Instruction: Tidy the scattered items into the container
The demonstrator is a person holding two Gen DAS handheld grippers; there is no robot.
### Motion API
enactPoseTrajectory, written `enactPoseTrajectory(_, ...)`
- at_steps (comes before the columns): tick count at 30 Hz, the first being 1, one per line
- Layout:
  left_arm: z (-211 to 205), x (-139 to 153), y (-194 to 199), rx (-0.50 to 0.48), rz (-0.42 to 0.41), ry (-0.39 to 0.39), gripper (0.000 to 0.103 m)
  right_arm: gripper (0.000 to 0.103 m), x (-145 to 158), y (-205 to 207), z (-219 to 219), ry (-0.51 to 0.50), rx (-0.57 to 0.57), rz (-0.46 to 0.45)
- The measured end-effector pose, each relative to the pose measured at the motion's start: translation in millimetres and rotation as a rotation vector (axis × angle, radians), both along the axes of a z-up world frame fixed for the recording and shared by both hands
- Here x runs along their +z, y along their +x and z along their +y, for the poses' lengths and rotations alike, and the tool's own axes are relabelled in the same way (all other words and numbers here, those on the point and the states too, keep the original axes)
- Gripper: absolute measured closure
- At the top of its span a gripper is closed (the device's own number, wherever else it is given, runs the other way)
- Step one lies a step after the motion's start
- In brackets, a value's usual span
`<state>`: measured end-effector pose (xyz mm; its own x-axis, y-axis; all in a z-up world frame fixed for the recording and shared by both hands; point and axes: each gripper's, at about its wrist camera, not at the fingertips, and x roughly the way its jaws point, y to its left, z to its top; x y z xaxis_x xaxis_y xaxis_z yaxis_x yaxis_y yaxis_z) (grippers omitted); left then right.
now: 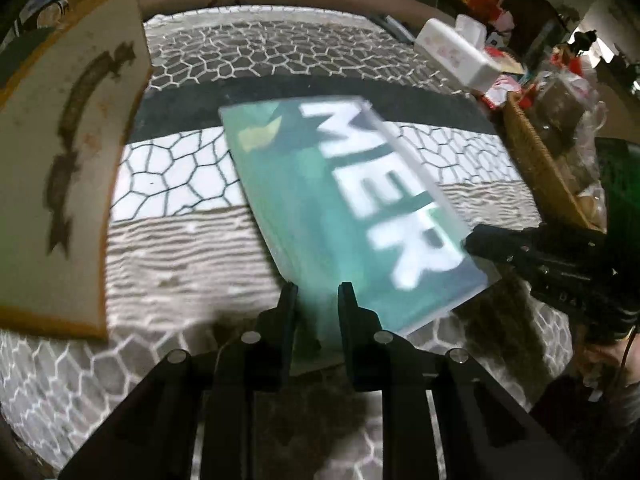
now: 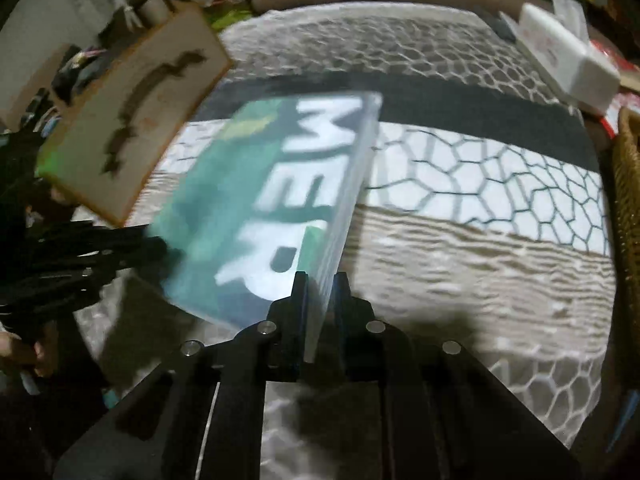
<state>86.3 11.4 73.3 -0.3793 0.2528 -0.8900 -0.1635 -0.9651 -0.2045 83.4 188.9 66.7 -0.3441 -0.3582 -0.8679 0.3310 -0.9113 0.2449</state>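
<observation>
- Left gripper (image 1: pixel 318 294) fingers pinch the green book (image 1: pixel 344 204) at its near edge.
- Right gripper (image 2: pixel 320 284) fingers pinch its page edge, book tilted above the patterned cloth (image 2: pixel 480 240).

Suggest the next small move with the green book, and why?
Probably carry it right toward the wicker basket. The green book looks lifted and tilted above the patterned cloth, with the left gripper and the right gripper each shut on an edge, so the grasp seems done.
</observation>
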Motion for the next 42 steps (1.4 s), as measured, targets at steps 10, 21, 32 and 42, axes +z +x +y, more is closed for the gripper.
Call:
enactPoseTrajectory(10, 5, 26, 45, -0.028, 0.047, 0.021, 0.083, 0.098, 13, 48, -31, 0.014, 0.009, -0.011)
enactPoseTrajectory(21, 10, 22, 66, -0.008, 0.086, -0.049, 0.082, 0.091, 6, 59, -18, 0.079, -0.088, -0.008)
enactPoseTrajectory(32, -21, 32, -5, -0.026, 0.134, -0.11, 0.063, 0.05, -42, 118, 1, -0.354, -0.334, -0.195)
enactPoseTrajectory(42, 18, -9, -118, -0.075, 0.077, -0.391, 0.062, 0.049, -71, 99, 8, -0.599, -0.524, -0.228)
